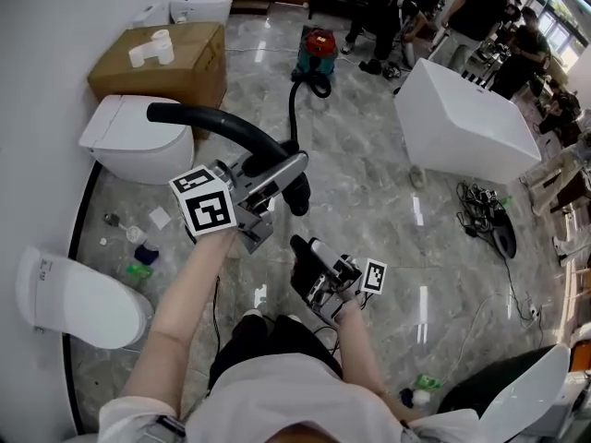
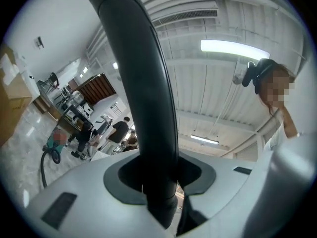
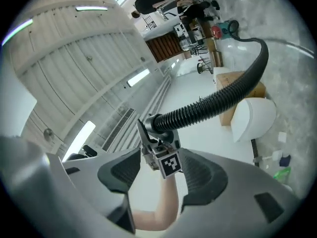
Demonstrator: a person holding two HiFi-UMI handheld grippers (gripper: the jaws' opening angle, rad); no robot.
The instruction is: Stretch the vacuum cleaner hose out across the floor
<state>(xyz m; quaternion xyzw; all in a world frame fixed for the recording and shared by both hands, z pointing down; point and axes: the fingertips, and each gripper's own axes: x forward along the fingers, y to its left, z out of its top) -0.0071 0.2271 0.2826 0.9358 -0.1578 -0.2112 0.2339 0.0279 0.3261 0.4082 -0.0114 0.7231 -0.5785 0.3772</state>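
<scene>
The left tool (image 1: 282, 178) is clamped on the curved black end pipe (image 1: 217, 125) of the hose (image 1: 294, 109), its jaws partly closed round the pipe and holding it up off the floor (image 1: 369, 201). The right tool (image 1: 307, 261) hangs just beside and below it, jaws wide apart with nothing between them.

From the pipe the ribbed hose drops and runs back to the vacuum cleaner (image 1: 319, 52), which stands well away near a group of people; the run between looks short and bent, so I judge the stretching barely begun.

To do it well, grip on the rigid pipe rather than the soft ribs; the free tool could take the ribbed part just behind the pipe to share the load. Pull low and slowly, straight away from the cleaner, since a sharp tug may drag or tip it. Keep to the open lane between the toilet (image 1: 125, 137) and the bathtub (image 1: 466, 118) so the hose catches on neither; lower the pipe only once the line lies straight.
</scene>
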